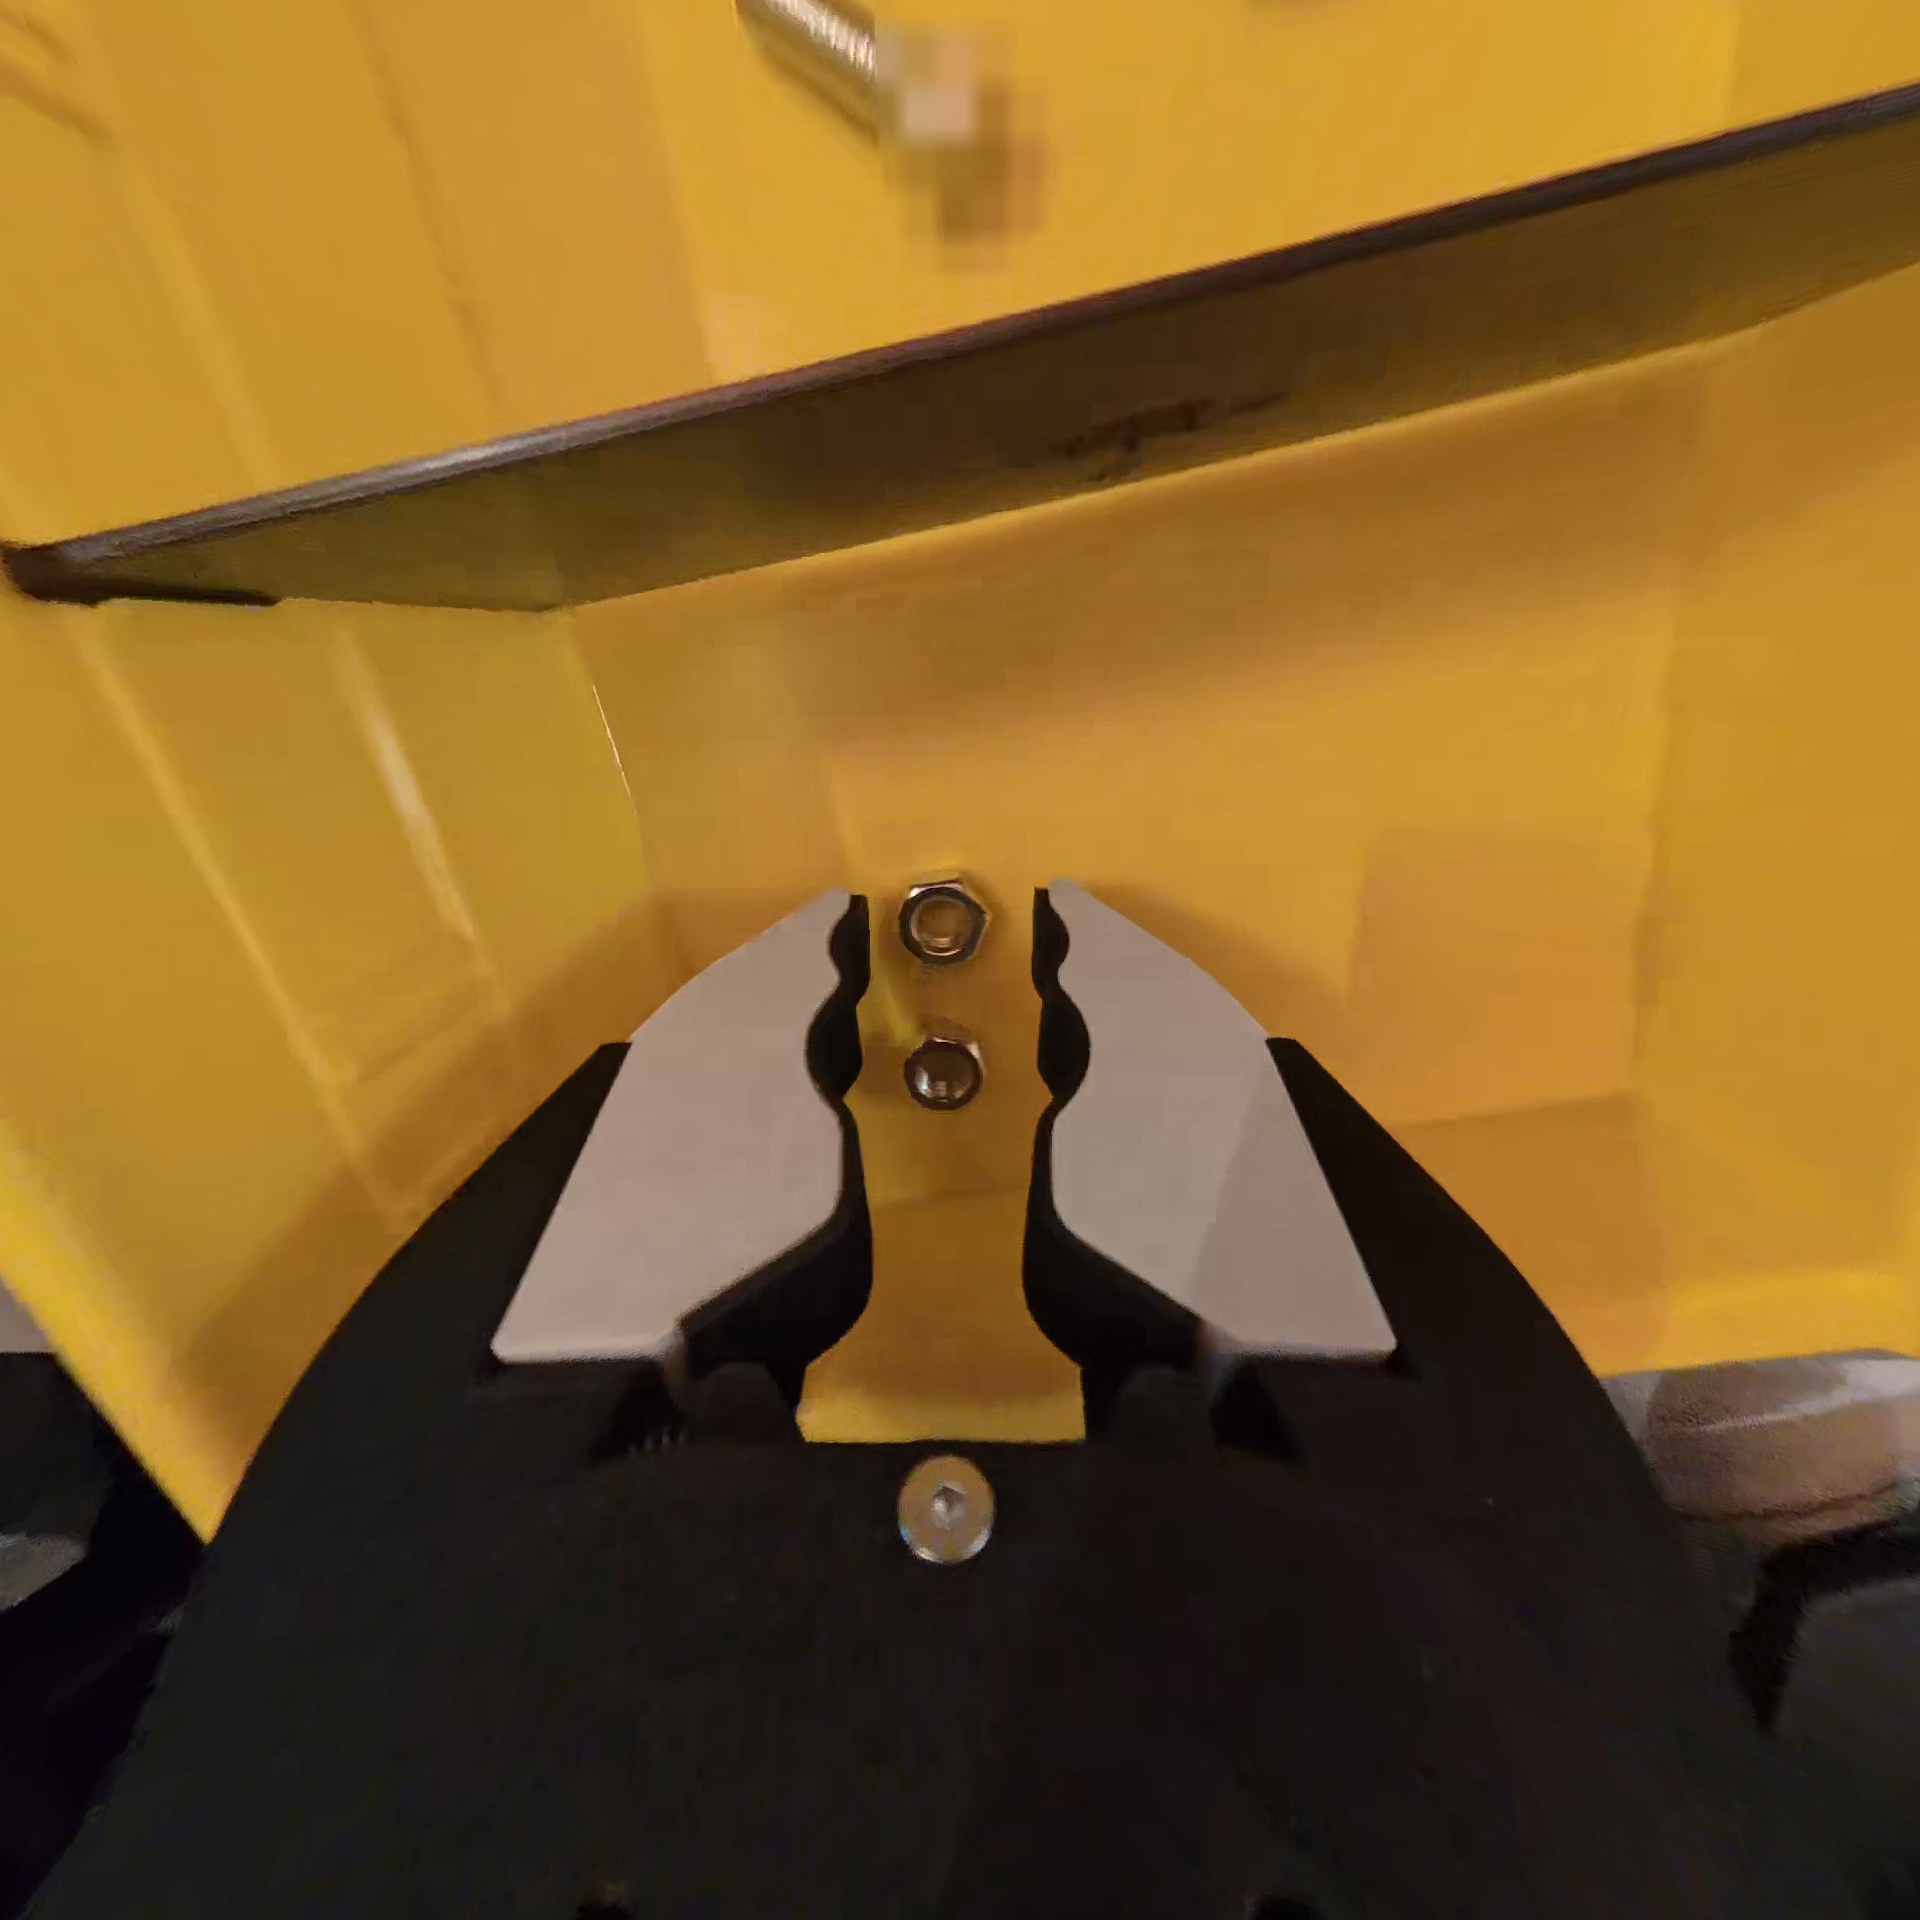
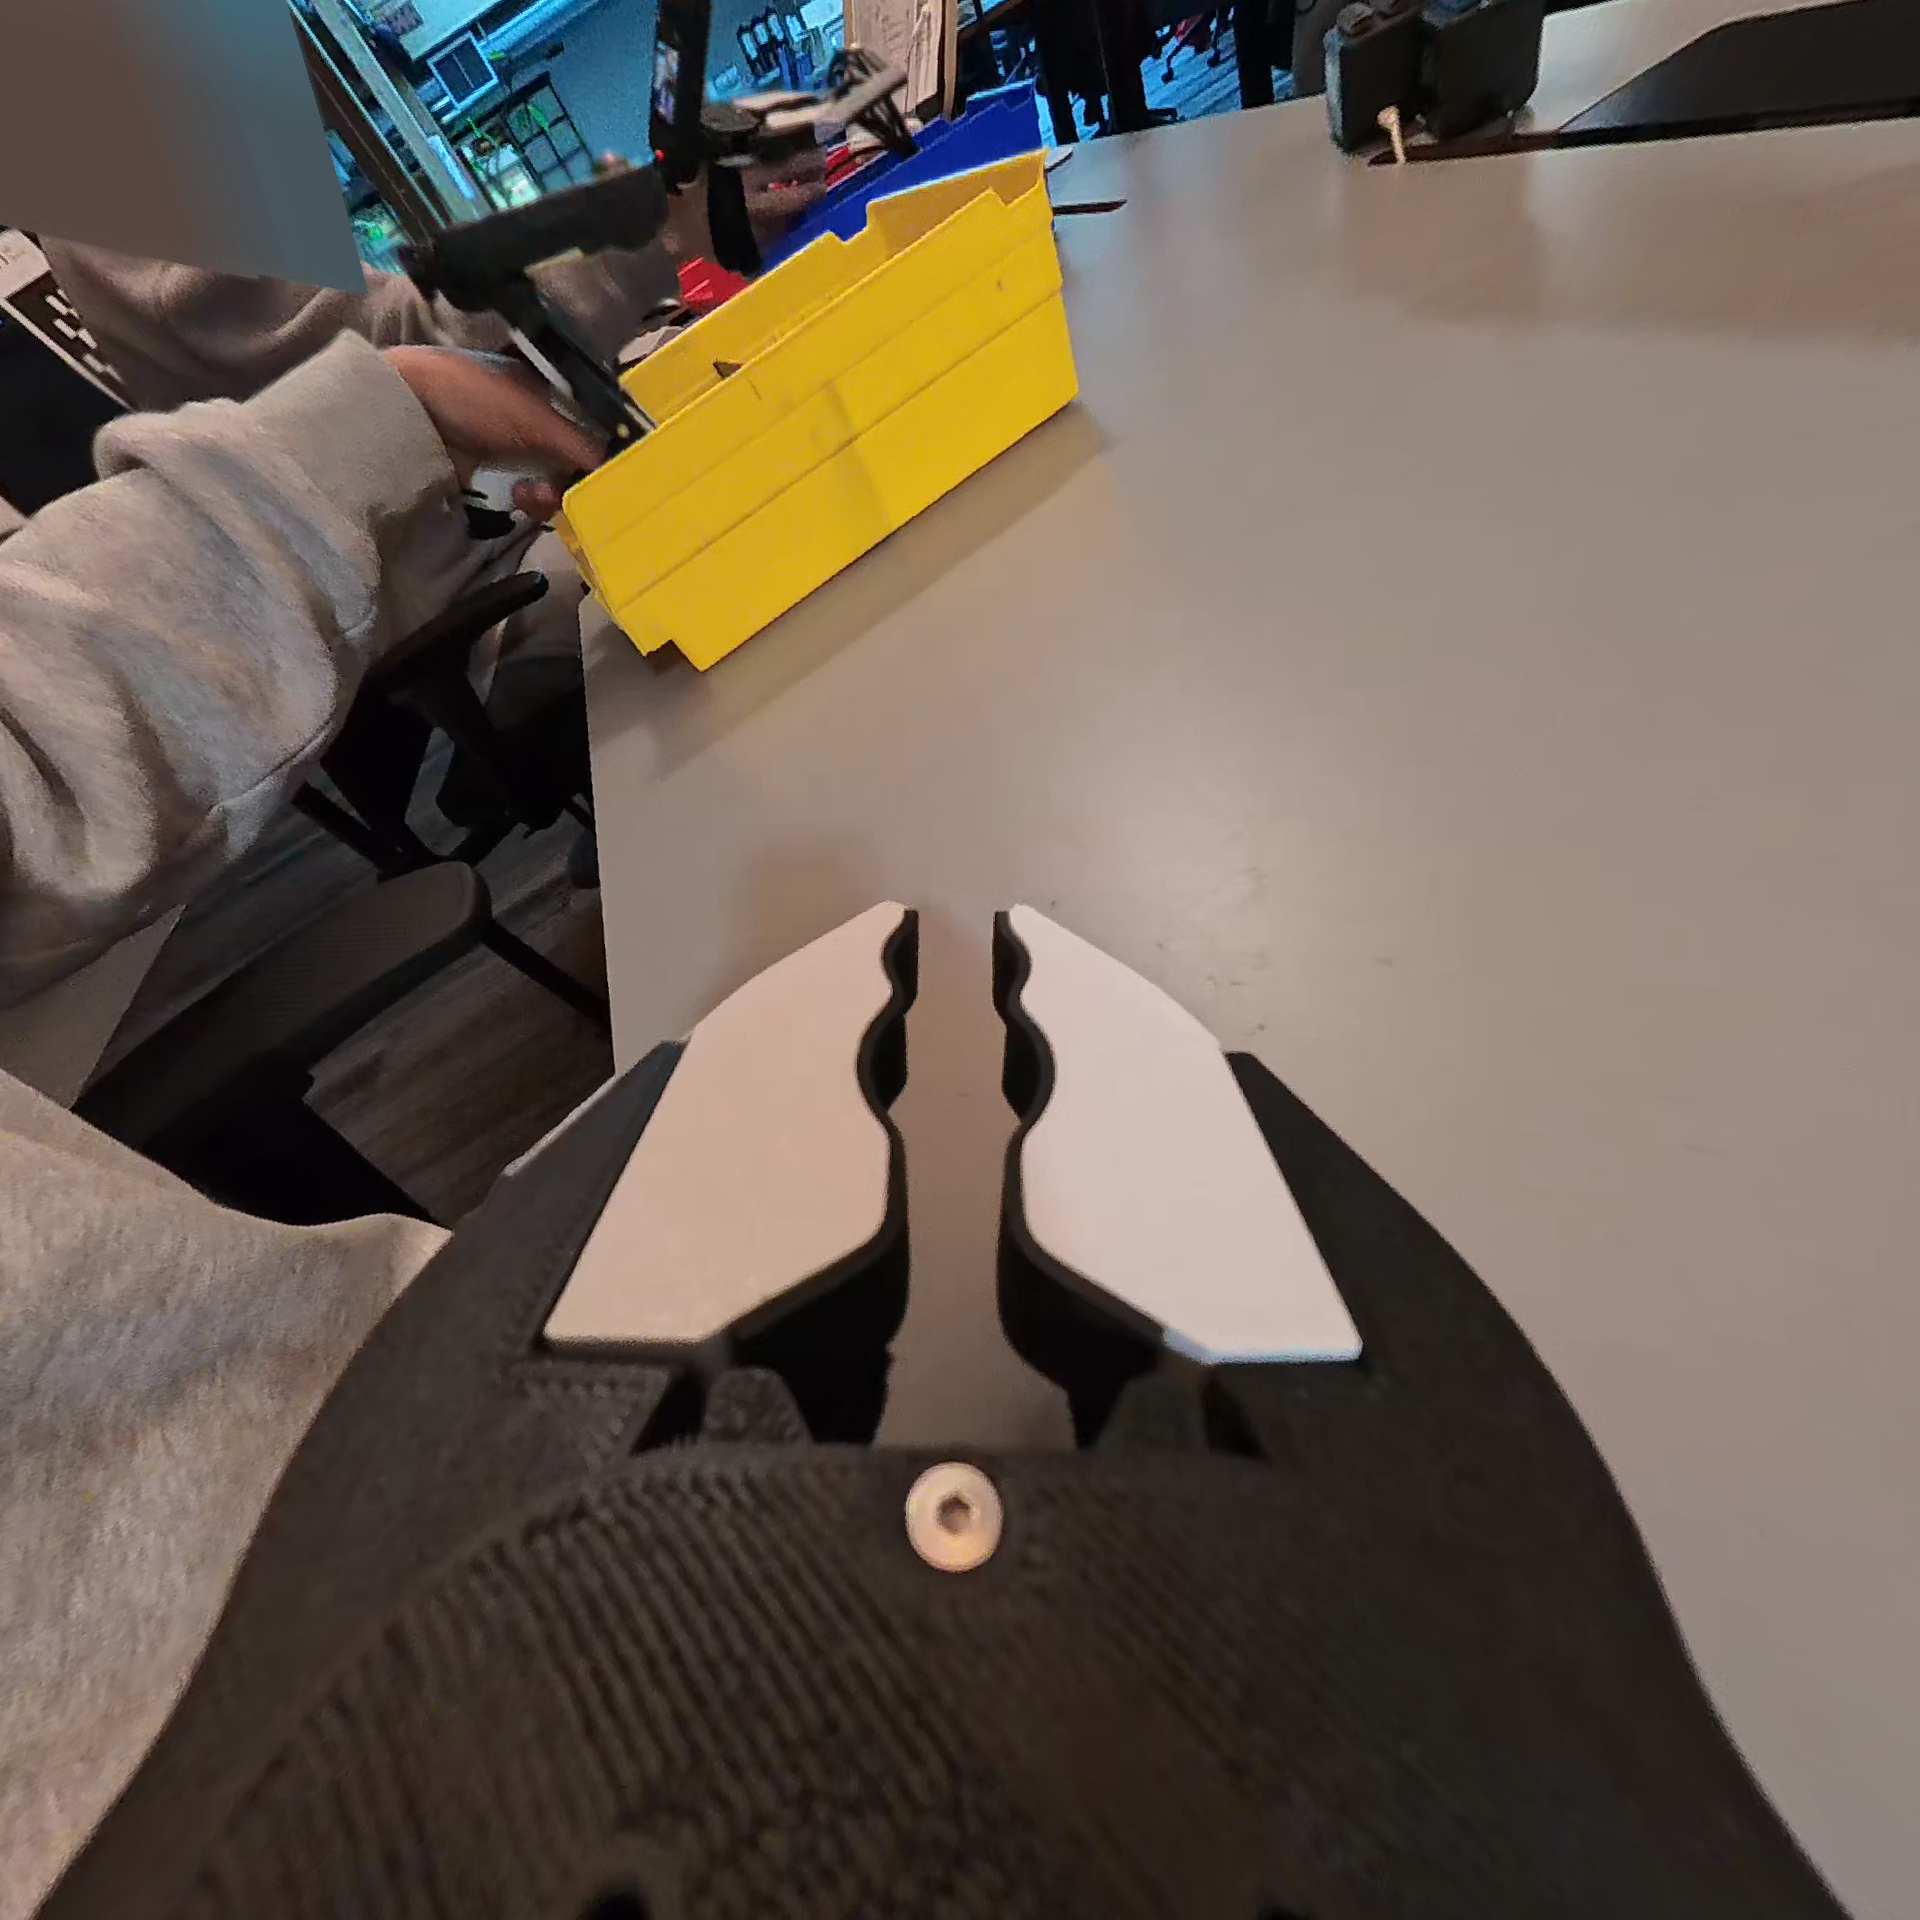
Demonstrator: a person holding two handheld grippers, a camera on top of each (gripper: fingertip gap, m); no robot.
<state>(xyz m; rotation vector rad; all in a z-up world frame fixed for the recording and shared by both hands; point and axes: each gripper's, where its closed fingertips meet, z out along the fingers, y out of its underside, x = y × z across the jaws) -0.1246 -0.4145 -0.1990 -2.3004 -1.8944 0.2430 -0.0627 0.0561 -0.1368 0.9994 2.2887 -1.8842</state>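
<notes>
My left gripper (image 1: 945,902) is open and reaches down into a yellow plastic bin (image 1: 1351,831). A silver hex nut (image 1: 943,922) sits right between its fingertips, untouched. A second hex nut (image 1: 942,1072) lies nearer, between the fingers. A dark divider plate (image 1: 935,436) crosses the bin above them. Beyond it a blurred silver bolt (image 1: 894,73) lies in the far compartment. My right gripper (image 2: 956,920) is open and empty, low over the grey table (image 2: 1455,727). From the right wrist view the yellow bin (image 2: 831,447) stands near the table's left edge, with the left gripper (image 2: 582,384) dipped into it.
A person's grey sleeve (image 2: 187,644) and hand (image 2: 488,405) hold the left gripper. A blue bin (image 2: 935,156) stands behind the yellow one. A black device (image 2: 1434,73) sits at the table's far end. Chairs (image 2: 416,831) stand left of the table edge.
</notes>
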